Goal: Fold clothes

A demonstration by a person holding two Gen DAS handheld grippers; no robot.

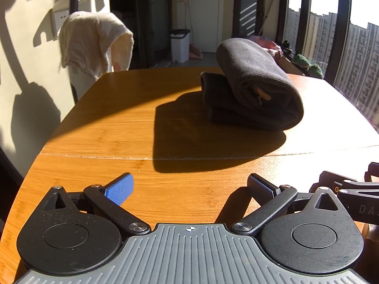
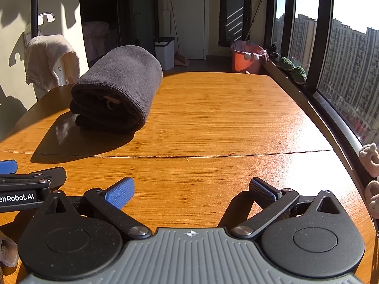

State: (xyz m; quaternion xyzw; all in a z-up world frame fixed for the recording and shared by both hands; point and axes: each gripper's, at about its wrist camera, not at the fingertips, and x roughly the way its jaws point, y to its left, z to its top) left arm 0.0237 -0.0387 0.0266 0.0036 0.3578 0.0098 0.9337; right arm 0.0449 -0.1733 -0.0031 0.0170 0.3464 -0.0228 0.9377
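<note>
A dark grey garment (image 1: 255,85) lies folded into a thick bundle on the wooden table (image 1: 123,123), its rolled end facing me. From the right wrist view the same bundle (image 2: 123,87) sits at the left, far half of the table (image 2: 225,118). My left gripper (image 1: 189,187) hovers low over the near part of the table, open, with nothing between its blue-padded fingers. My right gripper (image 2: 191,189) is beside it, also open and empty. Both grippers are well short of the bundle. Part of the right gripper (image 1: 350,189) shows at the left view's right edge.
A cream cloth (image 1: 92,40) hangs over a white object at the far left of the table. A white bin (image 1: 180,45) stands on the floor beyond. An orange tub (image 2: 246,59) with laundry sits by the window. A seam (image 2: 189,156) crosses the tabletop.
</note>
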